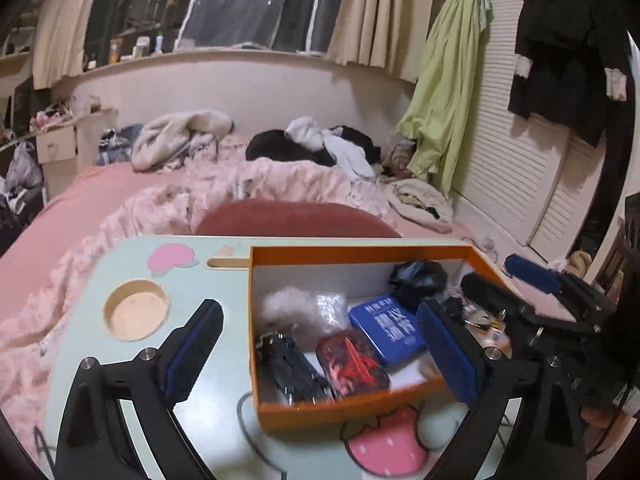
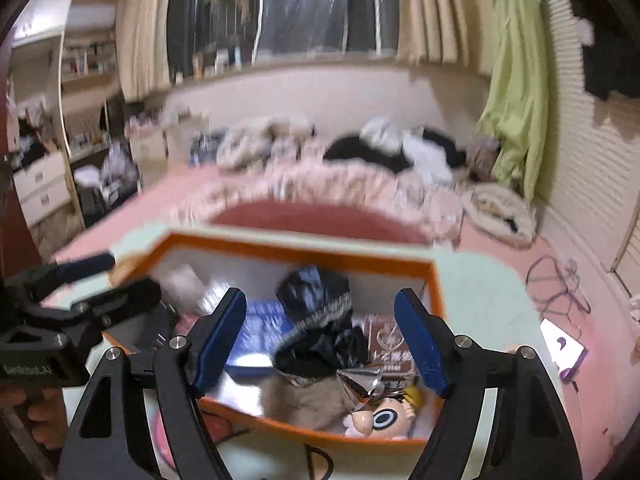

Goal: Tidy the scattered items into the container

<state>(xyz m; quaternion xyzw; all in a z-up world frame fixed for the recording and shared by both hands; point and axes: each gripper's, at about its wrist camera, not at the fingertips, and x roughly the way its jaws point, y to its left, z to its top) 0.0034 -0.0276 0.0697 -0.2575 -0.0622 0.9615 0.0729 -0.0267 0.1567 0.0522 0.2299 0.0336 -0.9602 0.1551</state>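
Both grippers hover at the near edge of the orange box on the tray table. The left gripper stands wide apart, empty; the right gripper is apart too, gripping nothing. The blue tin, red case and black bag lie inside the box

"GenRobot.AI" on left hand-held gripper

Open orange box on table, holding blue tin, red case, fluffy pompom
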